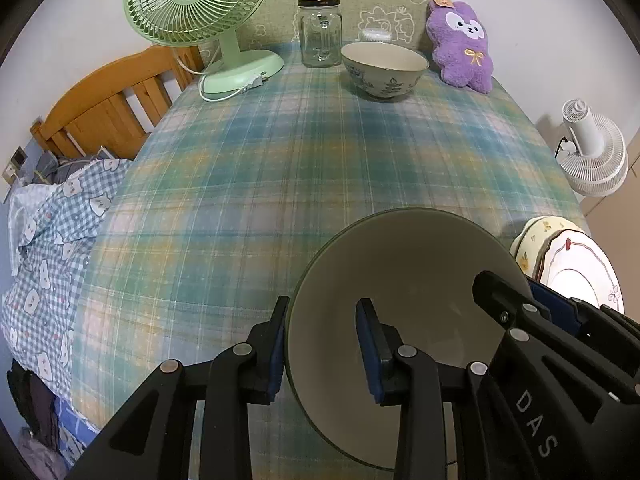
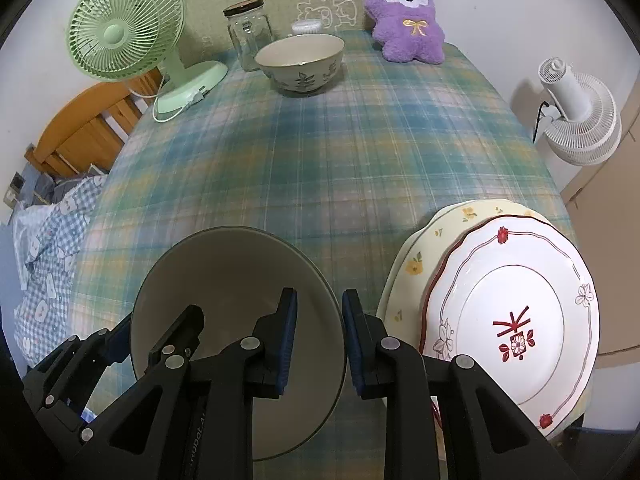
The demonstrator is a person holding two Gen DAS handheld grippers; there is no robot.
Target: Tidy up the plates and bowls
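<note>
A plain grey-green bowl (image 1: 400, 280) sits near the table's front edge; it also shows in the right wrist view (image 2: 232, 276). My left gripper (image 1: 324, 344) straddles its left rim, one finger outside, one inside, jaws apart with a gap to the inner pad. My right gripper (image 2: 318, 340) straddles its right rim in the same way, jaws apart. A leaf-patterned bowl (image 1: 384, 70) stands at the back, also in the right wrist view (image 2: 300, 62). Two stacked plates (image 2: 508, 308) lie front right, white over yellow-flowered.
A plaid cloth covers the table (image 1: 280, 168). At the back stand a green fan (image 1: 200, 12), a glass jar (image 1: 320, 32) and a purple plush (image 1: 460, 44). A white fan (image 2: 576, 108) is off the right side, a bed with checked bedding (image 1: 52, 232) on the left.
</note>
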